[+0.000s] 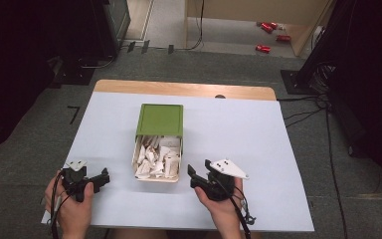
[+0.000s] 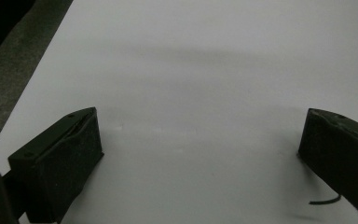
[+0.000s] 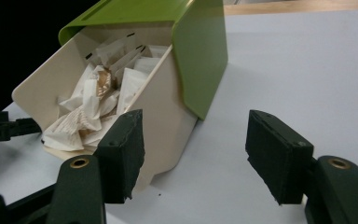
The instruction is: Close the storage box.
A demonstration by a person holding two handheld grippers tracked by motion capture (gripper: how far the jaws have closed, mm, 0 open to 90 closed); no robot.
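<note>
A green box (image 1: 159,120) lies on the white table (image 1: 238,129), its cream drawer (image 1: 157,159) pulled out toward me and holding several crumpled white papers (image 1: 160,154). In the right gripper view the green box (image 3: 200,51) and the drawer (image 3: 163,116) with its papers (image 3: 91,109) sit just ahead. My right gripper (image 1: 199,175) rests on the table right of the drawer, open with nothing between its jaws; its midpoint (image 3: 196,149) lies beside the drawer's corner. Left of the drawer rests my left gripper (image 1: 99,178), open over bare table (image 2: 200,135).
A wooden strip (image 1: 184,88) runs along the table's far edge. Beyond it lie grey floor, black stands and cables (image 1: 308,74), and red objects (image 1: 268,30) by a wooden shelf. Dark floor (image 2: 9,60) shows past the table's left edge.
</note>
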